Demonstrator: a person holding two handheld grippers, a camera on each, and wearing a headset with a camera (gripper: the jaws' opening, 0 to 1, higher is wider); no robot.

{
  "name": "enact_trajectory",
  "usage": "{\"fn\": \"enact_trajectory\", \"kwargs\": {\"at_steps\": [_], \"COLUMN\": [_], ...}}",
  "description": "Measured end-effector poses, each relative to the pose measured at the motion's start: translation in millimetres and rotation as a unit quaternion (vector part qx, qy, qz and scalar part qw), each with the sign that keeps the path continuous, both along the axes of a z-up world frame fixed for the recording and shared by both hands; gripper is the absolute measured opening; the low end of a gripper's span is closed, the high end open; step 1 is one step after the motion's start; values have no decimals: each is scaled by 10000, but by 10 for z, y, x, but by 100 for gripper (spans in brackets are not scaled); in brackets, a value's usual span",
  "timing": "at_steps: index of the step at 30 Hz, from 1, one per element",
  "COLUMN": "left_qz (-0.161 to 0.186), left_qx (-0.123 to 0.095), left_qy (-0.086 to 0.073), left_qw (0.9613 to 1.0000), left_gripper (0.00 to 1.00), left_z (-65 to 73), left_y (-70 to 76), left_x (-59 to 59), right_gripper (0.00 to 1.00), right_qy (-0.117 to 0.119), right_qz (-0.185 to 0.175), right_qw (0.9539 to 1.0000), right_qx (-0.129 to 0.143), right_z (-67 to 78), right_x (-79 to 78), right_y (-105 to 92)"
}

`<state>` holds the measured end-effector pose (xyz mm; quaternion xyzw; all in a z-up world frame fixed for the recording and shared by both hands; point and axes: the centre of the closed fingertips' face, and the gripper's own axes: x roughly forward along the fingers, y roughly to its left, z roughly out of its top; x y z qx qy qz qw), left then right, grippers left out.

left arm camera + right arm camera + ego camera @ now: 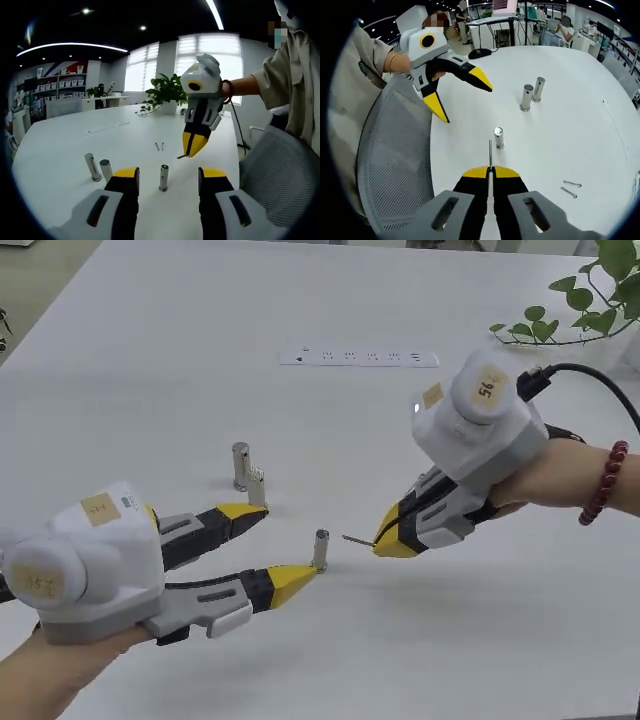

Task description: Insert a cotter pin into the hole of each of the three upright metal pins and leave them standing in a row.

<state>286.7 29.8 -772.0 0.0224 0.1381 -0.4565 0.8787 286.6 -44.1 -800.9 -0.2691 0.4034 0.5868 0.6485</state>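
Right gripper (382,540) pinches a thin metal cotter pin (356,539) — left gripper (286,542) gapes empty. Insertion step: align tip with hole of silver upright pin (321,550).

Tight around the near pin, open table beyond

With the near metal pin (321,548) as the dial's centre in the head view, the left gripper (290,540), jaws spread, blocks 7 to 10 o'clock. The right gripper (385,540), clamped on a cotter pin (357,539), fills 3 o'clock and leaves only a narrow gap. Two more metal pins (240,465) stand close together at 10 o'clock. The table (330,440) lies bare from 12 to 2, as far as the power strip (360,358), and again at 5 to 6.
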Motion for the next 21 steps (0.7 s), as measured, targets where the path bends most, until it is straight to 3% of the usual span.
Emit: {"fn": "enact_trajectory", "kwargs": {"at_steps": [9, 21], "left_qz": [-75, -190], "left_qx": [248, 399], "left_qy": [-112, -25], "left_qw": [9996, 9990], "left_gripper": [37, 33], "left_z": [-207, -412], "left_y": [-32, -85], "left_x": [130, 212], "right_gripper": [3, 3], "right_qy": [12, 11], "right_qz": [-123, -293], "right_qw": [9999, 9996], "right_qx": [7, -33], "right_z": [-25, -82], "right_x": [11, 18], "right_y": [-8, -22]}}
